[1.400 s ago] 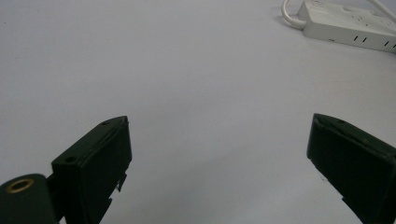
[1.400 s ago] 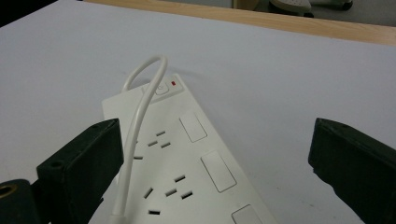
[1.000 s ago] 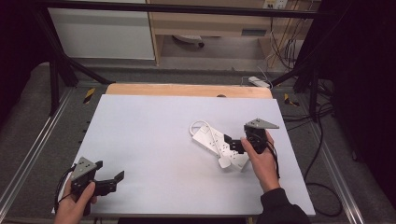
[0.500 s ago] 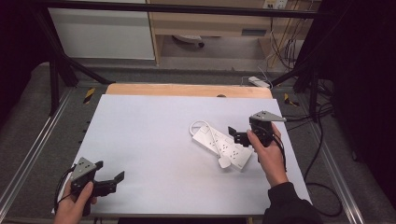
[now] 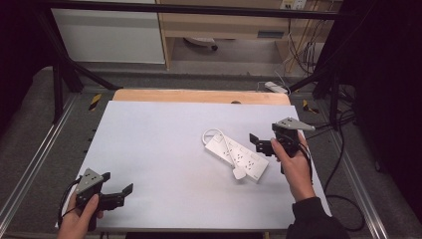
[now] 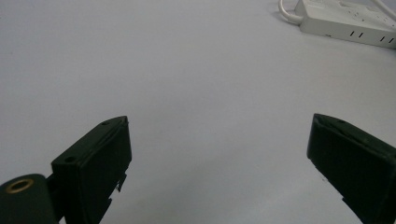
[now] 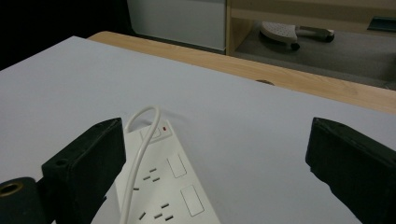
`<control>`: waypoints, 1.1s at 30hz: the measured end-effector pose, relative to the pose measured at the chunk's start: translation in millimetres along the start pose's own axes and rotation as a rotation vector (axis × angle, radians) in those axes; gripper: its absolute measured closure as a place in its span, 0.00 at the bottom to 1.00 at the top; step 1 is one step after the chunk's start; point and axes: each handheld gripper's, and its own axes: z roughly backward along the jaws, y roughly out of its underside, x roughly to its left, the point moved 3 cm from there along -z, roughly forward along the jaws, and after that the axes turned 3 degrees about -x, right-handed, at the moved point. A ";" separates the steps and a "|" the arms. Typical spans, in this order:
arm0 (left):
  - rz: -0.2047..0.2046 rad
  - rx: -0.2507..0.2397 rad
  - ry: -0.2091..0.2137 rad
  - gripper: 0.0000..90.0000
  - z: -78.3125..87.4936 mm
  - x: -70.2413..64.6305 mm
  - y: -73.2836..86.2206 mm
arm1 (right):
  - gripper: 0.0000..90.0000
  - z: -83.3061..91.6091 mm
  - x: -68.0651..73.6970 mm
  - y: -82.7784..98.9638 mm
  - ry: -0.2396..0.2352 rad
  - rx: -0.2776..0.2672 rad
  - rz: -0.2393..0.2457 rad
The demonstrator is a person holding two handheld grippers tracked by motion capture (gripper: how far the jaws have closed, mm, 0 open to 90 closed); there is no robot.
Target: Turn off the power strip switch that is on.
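Note:
A white power strip (image 5: pixel 238 156) lies flat on the white table top (image 5: pixel 159 149), right of centre, with its cord looped over it and its white plug (image 5: pixel 240 174) at the near end. My right gripper (image 5: pixel 257 143) hangs open just right of the strip, apart from it. In the right gripper view the open jaws (image 7: pixel 215 163) frame the strip (image 7: pixel 175 186) and its cord (image 7: pixel 140 149). My left gripper (image 5: pixel 118 185) stands open near the front left corner. Its own view shows the wide gap of that gripper (image 6: pixel 219 163) over bare table, with the strip (image 6: pixel 345 21) far off.
A wooden strip (image 5: pixel 199 95) runs along the table's far edge. Behind it stand a white cabinet (image 5: pixel 109 35) and a wooden shelf unit (image 5: pixel 229 22). Cables (image 5: pixel 343 124) and another white power strip (image 5: pixel 276 87) lie on the floor to the right.
My right gripper has drawn back to the right, off the power strip's near end, leaving the strip and plug lying on the table. The left gripper has stayed put.

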 end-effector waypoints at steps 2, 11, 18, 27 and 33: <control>0.001 0.002 0.000 0.07 0.1 0.5 0.1 | 0.05 2.1 -1.6 1.2 0.002 0.004 -0.006; 0.002 0.002 0.002 0.07 0.3 0.1 0.2 | 0.03 13.5 -7.3 8.7 0.020 0.010 -0.012; 0.010 0.001 0.001 0.07 0.6 0.7 0.4 | 0.04 27.0 -12.0 15.0 0.029 -0.002 -0.022; 0.014 -0.005 0.003 0.07 0.8 0.6 0.0 | 0.03 50.7 -16.3 20.3 0.040 -0.026 -0.034; 0.013 -0.003 0.007 0.07 2.0 0.2 0.5 | 0.04 63.5 -19.3 23.9 0.053 -0.041 -0.045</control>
